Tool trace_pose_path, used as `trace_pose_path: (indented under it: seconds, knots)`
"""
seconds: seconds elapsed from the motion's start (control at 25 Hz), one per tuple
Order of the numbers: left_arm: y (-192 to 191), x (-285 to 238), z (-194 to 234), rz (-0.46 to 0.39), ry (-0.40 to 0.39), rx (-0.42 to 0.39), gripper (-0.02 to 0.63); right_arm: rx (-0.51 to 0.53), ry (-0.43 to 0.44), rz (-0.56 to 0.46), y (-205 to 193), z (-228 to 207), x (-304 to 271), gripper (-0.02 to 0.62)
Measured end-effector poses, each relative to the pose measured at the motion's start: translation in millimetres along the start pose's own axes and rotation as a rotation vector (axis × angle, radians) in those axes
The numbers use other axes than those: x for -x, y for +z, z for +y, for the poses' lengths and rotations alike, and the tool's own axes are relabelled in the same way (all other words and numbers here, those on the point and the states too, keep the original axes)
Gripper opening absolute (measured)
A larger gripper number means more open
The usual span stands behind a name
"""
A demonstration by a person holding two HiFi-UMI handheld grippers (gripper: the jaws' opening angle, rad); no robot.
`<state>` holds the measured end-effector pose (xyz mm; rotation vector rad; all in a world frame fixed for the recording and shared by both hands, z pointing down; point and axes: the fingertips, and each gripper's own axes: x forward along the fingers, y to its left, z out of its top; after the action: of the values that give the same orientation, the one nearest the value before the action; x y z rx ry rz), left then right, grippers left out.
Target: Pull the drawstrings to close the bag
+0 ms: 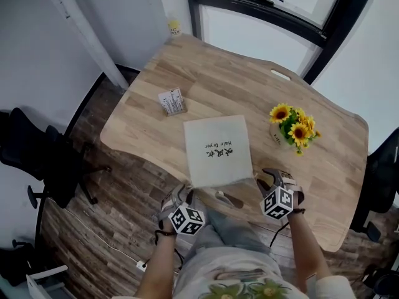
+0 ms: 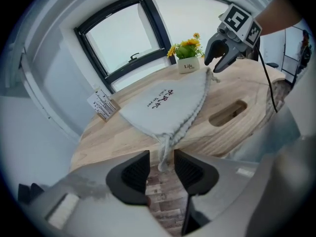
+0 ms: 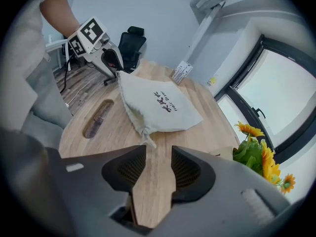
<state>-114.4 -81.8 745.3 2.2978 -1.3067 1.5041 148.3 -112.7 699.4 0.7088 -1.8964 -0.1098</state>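
Observation:
A light grey drawstring bag [image 1: 217, 149] with black print lies flat on the wooden table [image 1: 212, 73], its gathered mouth toward the table's near edge. In the left gripper view the bag's left cord [image 2: 164, 147] hangs over that edge and its end sits between the jaws of my left gripper [image 2: 162, 158]. The jaws stand apart and their pads are not pressing on it. My right gripper [image 3: 159, 154] is open over bare wood, with the right cord knot [image 3: 146, 138] just ahead of its fingertips. In the head view the left gripper [image 1: 182, 197] and right gripper [image 1: 266, 180] flank the bag's near corners.
A pot of sunflowers [image 1: 293, 124] stands to the right of the bag. To its left, further back, lies a small printed card [image 1: 172, 101]. A cable slot [image 2: 227, 113] is cut in the table near the front edge. A black office chair [image 1: 37, 161] stands on the floor at left.

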Motion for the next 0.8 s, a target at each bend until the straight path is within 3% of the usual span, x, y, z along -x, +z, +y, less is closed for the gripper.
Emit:
trace_pose_path:
  seconds: [0.56, 0.8]
  knots:
    - [10.5, 6.7, 7.5, -0.066, 0.064, 0.041, 0.021, 0.001, 0.055, 0.037, -3.1, 0.5, -17.1, 0.166]
    - [8.5, 2.6, 10.7, -0.071, 0.060, 0.113, 0.014, 0.013, 0.074, 0.060, -8.3, 2.5, -24.3, 0.166]
